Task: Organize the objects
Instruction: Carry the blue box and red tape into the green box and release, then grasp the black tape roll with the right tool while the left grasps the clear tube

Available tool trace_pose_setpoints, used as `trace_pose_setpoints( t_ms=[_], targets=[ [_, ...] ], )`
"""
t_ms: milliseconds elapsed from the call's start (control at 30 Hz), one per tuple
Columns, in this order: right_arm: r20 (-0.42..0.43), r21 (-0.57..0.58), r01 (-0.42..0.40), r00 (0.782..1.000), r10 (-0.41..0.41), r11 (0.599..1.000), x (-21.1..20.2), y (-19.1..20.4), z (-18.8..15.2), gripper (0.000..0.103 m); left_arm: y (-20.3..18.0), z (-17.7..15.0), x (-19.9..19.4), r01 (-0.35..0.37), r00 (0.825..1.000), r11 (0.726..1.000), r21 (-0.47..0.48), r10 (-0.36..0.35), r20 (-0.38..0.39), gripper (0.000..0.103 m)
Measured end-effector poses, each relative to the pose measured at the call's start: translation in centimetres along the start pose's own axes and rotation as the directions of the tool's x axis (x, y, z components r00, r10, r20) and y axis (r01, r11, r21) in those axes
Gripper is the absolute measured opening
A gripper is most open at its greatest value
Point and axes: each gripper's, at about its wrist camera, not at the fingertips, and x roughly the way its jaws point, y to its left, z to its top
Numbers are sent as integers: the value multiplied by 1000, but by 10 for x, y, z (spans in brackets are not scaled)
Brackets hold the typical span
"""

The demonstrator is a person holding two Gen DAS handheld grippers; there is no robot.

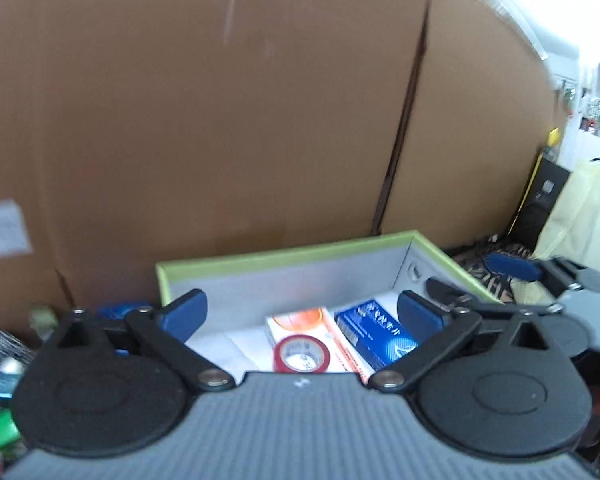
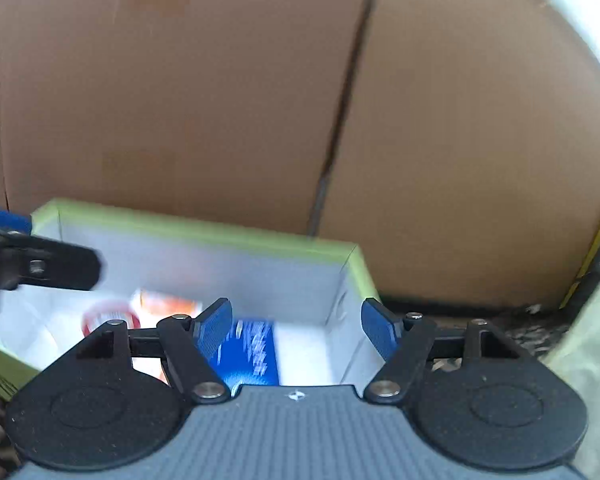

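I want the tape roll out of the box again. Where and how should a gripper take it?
The red tape roll seems to lie flat on the orange box, hole up. Come from above with the left gripper, now open over it, and pinch across the outer rim, probably the firmest hold. The blue box beside it crowds a sideways approach.

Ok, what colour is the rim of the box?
Light green; the rim tops grey inner walls of the box. Clearest in the left wrist view.
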Motion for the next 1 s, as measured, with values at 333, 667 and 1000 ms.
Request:
trace_pose_setpoints(
  t_ms=[333,667,1000],
  targets=[
    [236,249,-176,965,116,952,-108,7,-6,103,24,-40,-99,-89,994,996,-2,89,65,103],
    [142,225,-350,935,325,909,-160,76,-41,103,95,-93,-165,-262,965,956,-130,263,-14,103],
    [71,235,-479,876,477,846,-157,137,-68,103,166,-129,-190,-405,914,883,-238,389,-114,103]
  ],
)
